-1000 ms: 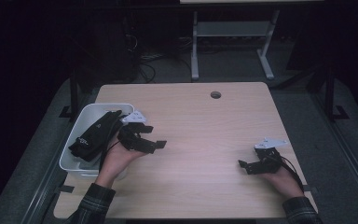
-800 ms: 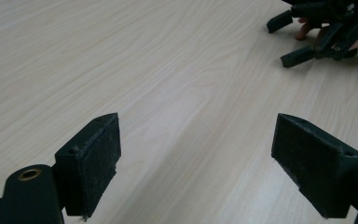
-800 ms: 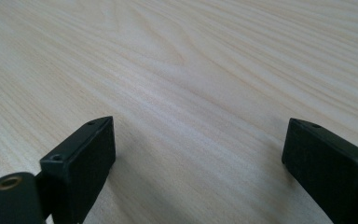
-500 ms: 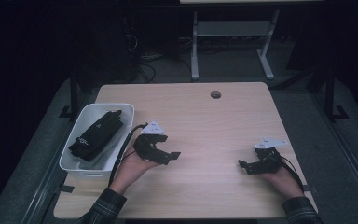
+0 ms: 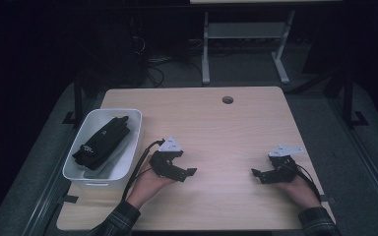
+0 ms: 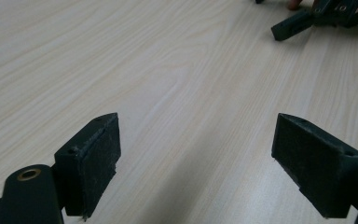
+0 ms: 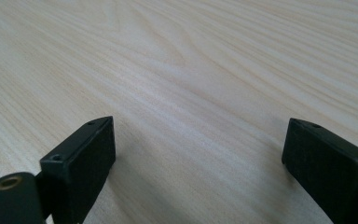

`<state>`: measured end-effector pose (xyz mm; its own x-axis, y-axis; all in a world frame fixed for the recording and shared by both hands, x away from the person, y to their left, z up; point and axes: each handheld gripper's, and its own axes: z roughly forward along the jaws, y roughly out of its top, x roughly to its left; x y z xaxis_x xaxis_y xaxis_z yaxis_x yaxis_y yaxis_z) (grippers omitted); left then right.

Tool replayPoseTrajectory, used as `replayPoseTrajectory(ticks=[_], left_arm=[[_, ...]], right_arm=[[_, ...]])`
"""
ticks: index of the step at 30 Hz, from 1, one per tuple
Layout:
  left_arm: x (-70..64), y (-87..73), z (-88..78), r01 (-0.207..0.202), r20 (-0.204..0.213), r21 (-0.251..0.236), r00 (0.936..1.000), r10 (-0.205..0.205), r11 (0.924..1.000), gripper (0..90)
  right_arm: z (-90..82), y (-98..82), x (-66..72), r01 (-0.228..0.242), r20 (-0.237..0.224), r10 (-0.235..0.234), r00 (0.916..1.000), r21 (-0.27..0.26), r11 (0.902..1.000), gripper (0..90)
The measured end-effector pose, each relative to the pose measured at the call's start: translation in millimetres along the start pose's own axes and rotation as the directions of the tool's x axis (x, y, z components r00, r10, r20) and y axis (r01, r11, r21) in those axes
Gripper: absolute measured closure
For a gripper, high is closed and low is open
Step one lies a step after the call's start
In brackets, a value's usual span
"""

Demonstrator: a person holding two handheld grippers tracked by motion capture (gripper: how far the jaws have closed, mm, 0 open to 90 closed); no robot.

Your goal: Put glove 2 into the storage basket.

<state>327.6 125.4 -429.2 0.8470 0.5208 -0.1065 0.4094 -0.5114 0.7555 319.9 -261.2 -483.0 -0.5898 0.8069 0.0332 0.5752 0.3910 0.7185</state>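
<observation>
A white bin [image 5: 130, 162] stands at the table's left edge with a black folded cloth item [image 5: 101, 141] lying in it. My left gripper [image 5: 184, 173] rests low over the wood just right of the bin, open, with only bare tabletop between its jaws [image 6: 196, 158]. My right gripper [image 5: 257, 173] sits near the front right of the table, open and empty [image 7: 198, 163]. In the left gripper view the right gripper [image 6: 307, 18] appears far off at the top right.
The light wooden table [image 5: 211, 132] has a round cable hole [image 5: 228, 100] near its back edge. A white desk frame [image 5: 246, 44] and cables stand on the dark floor behind. A person's sleeves enter from the bottom edge.
My left gripper has come away from the bin, moving right and toward the front, and the black cloth item now lies free in the bin. The right gripper has stayed put.
</observation>
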Motion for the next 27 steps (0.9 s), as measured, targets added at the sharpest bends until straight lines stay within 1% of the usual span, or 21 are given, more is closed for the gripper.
replayPoseTrajectory(ticks=[1, 3, 5, 6, 7, 9, 10, 12, 15, 16, 18, 21, 23, 24, 26, 27], left_arm=[[0.0, -0.5, 0.9, -0.001, -0.003, 0.007, 1.0, 0.001, 1.0, 14.6], [-0.7, -2.0, 4.0, 0.005, -0.002, 0.003, 1.0, -0.005, 1.0, 14.6], [-0.7, -3.4, 6.5, -0.007, -0.008, 0.002, 0.9999, 0.007, 1.0, 14.7], [-1.7, -4.7, 9.4, 0.005, -0.005, -0.007, 1.0, -0.005, 1.0, 14.7], [-2.0, -5.9, 11.6, 0.006, -0.002, -0.002, 1.0, -0.006, 1.0, 14.7], [-2.7, -8.1, 15.0, -0.006, -0.002, 0.013, 1.0, 0.006, 0.9999, 14.6], [-3.6, -9.4, 17.2, -0.001, -0.001, 0.013, 1.0, 0.001, 0.9999, 14.6], [-3.8, -11.5, 20.5, -0.012, -0.001, 0.03, 0.9999, 0.012, 0.9995, 14.6], [-4.7, -13.6, 24.3, -0.016, -0.005, 0.038, 0.9999, 0.016, 0.9991, 14.6], [-5.3, -14.4, 26.0, -0.01, -0.006, 0.033, 0.9999, 0.01, 0.9994, 14.5], [-5.4, -16.0, 28.2, -0.021, -0.011, 0.044, 0.9997, 0.021, 0.9988, 14.5], [-6.6, -18.3, 32.3, -0.019, -0.019, 0.053, 0.9996, 0.02, 0.9984, 14.2], [-6.7, -19.7, 34.6, -0.043, -0.035, 0.074, 0.9983, 0.046, 0.9963, 14.2], [-7.2, -20.4, 35.9, -0.049, -0.043, 0.081, 0.9977, 0.052, 0.9955, 14.2], [-7.4, -21.7, 38.0, -0.05, -0.044, 0.088, 0.9976, 0.054, 0.9949, 14.0], [-7.1, -22.1, 38.6, -0.058, -0.048, 0.096, 0.9968, 0.063, 0.9937, 13.8]], right_arm=[[-0.1, 0.1, 0.0, -0.001, 0.0, 0.001, 1.0, 0.001, 1.0, 9.2], [0.0, 0.1, 0.0, 0.001, 0.0, -0.001, 1.0, 0.001, 1.0, 9.2], [0.0, 0.1, 0.0, 0.0, 0.0, 0.0, 1.0, 0.0, 1.0, 9.2], [0.0, 0.0, 0.1, -0.001, 0.0, 0.001, 1.0, 0.0, 1.0, 9.2], [0.0, 0.1, 0.0, 0.0, 0.0, 0.0, 1.0, 0.0, 1.0, 9.2], [0.0, 0.0, 0.0, -0.001, 0.0, 0.001, 1.0, 0.0, 1.0, 9.2], [0.0, 0.0, 0.0, 0.0, 0.0, 0.0, 1.0, 0.0, 1.0, 9.2], [0.0, 0.0, 0.0, 0.001, -0.001, -0.001, 1.0, 0.0, 1.0, 9.2], [0.0, 0.0, 0.2, 0.001, -0.003, -0.001, 1.0, 0.0, 1.0, 9.2], [0.0, 0.0, 0.3, 0.0, -0.003, 0.0, 1.0, 0.0, 1.0, 9.2], [0.0, 0.1, 0.3, 0.0, -0.003, 0.0, 1.0, 0.0, 1.0, 9.2], [0.0, 0.0, 0.3, 0.002, -0.003, -0.002, 1.0, 0.0, 1.0, 9.2], [0.0, 0.0, 0.4, 0.001, -0.004, -0.001, 1.0, 0.0, 1.0, 9.2], [0.0, 0.1, 0.4, 0.0, -0.004, 0.0, 1.0, 0.0, 1.0, 9.2], [0.0, 0.1, 0.5, 0.001, -0.004, -0.001, 1.0, 0.001, 1.0, 9.2], [0.0, 0.0, 0.5, 0.001, -0.005, -0.001, 1.0, 0.001, 1.0, 9.2]])
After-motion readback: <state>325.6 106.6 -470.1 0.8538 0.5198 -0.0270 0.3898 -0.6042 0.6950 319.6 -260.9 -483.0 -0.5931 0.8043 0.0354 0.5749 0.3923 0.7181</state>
